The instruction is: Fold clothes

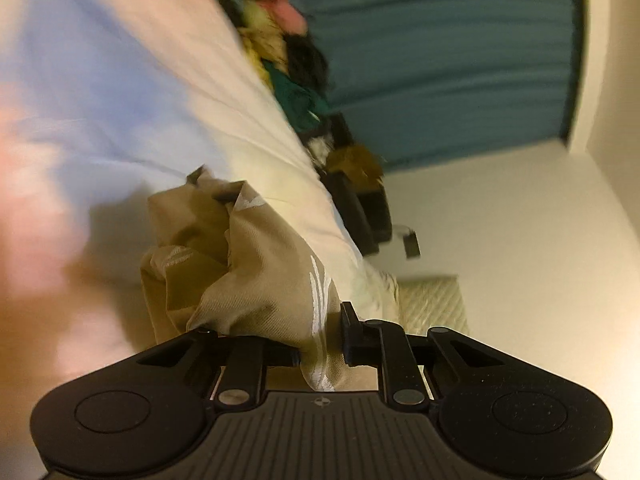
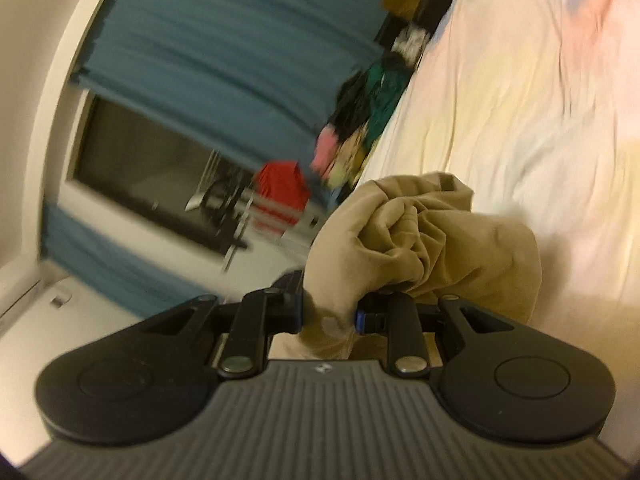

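A tan garment (image 1: 240, 272) with white stripe marks hangs bunched between both grippers above the pastel bed sheet (image 1: 120, 80). My left gripper (image 1: 320, 344) is shut on the garment's fabric, which spills over the fingers. In the right wrist view the same tan garment (image 2: 432, 240) is crumpled into a bundle, and my right gripper (image 2: 328, 316) is shut on a fold of it. Both views are tilted and blurred.
A pile of mixed coloured clothes (image 1: 288, 56) lies along the bed's far edge, also in the right wrist view (image 2: 360, 120). Teal curtains (image 2: 220, 40), a window (image 2: 152, 168) and a red item (image 2: 280, 196) are behind. A white wall (image 1: 520, 260) is to the right.
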Demonstrator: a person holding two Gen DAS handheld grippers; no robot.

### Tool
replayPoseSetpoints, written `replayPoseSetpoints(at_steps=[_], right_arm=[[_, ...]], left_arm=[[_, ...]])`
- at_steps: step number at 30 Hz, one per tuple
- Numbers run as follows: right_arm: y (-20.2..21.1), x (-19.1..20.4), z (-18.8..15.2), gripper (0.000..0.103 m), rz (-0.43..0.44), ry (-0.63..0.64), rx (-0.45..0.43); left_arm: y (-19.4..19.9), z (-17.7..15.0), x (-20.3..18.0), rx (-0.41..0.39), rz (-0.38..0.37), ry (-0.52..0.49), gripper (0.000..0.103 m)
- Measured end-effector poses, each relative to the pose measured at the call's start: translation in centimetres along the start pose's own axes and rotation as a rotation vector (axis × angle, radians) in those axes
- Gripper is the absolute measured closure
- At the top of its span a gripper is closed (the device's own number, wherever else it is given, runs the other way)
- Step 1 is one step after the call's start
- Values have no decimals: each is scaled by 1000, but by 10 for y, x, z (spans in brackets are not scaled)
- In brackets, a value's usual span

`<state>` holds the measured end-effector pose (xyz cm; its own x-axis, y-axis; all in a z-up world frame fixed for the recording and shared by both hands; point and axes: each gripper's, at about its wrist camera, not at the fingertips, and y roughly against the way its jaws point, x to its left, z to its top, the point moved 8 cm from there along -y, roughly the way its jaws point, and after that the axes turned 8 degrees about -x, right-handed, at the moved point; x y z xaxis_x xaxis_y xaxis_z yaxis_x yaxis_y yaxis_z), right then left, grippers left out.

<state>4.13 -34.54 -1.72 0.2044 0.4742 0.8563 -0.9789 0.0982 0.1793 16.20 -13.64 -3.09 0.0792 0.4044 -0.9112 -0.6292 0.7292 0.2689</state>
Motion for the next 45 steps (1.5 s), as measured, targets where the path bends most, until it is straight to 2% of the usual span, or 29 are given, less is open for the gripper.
replayPoseSetpoints(at_steps=[2,4,6,9,12,14,16,20,23,26,27,28,29,30,32,34,35,36,37,38,42,45], right_arm=[[-19,-6,34,77,-45,67,-50],[-45,-15,71,77,-95,82,-74],[-70,-25,108,77,-135,79,-92],[-100,-44,154,77,-143,59,-114],[-116,-81,164,77,-181,75,-141],[-123,-109,161,77,-211,85,-145],[-126,-143,138,77,-260,80,-100],[-109,-197,81,77,-325,19,10],[-90,-219,48,76,-336,4,42],[-85,-226,40,73,-332,-14,65],[-82,-224,42,71,-343,-27,76],[-79,-220,45,70,-366,-37,91],[-73,-214,46,67,-388,-35,104],[-67,-206,46,65,-409,-18,118],[-53,-189,49,65,-438,56,122],[-39,-166,55,64,-437,140,111],[-31,-153,58,57,-422,173,101],[-22,-140,62,46,-401,200,85],[-12,-124,65,19,-374,233,59],[-2,-106,69,0,-346,269,31],[42,-41,79,0,-282,431,-81],[67,-6,79,0,-249,489,-122]], left_arm=[[-49,-4,-19,18,22,-48,85],[-99,-2,-37,24,50,-92,85],[-152,5,-61,7,42,-120,86],[-193,-7,-102,-59,-7,-265,86],[-220,-35,-103,-49,-16,-297,86],[-240,-61,-80,1,27,-315,86],[-252,-82,-47,58,72,-325,86],[-241,-107,25,175,127,-409,86],[-237,-118,61,223,153,-445,81],[-239,-125,65,217,174,-565,75],[-240,-126,60,217,184,-602,74],[-241,-126,51,226,199,-625,64],[-238,-128,44,237,208,-645,49],[-229,-131,37,252,208,-661,43],[-213,-136,19,260,209,-734,23],[-190,-140,-5,247,206,-826,21],[-177,-141,-19,235,194,-866,20],[-167,-142,-32,220,180,-901,17],[-155,-141,-46,199,170,-936,8],[-140,-140,-60,167,161,-971,1],[-80,-136,-112,74,116,-1064,0],[-40,-132,-136,30,90,-1071,0]])
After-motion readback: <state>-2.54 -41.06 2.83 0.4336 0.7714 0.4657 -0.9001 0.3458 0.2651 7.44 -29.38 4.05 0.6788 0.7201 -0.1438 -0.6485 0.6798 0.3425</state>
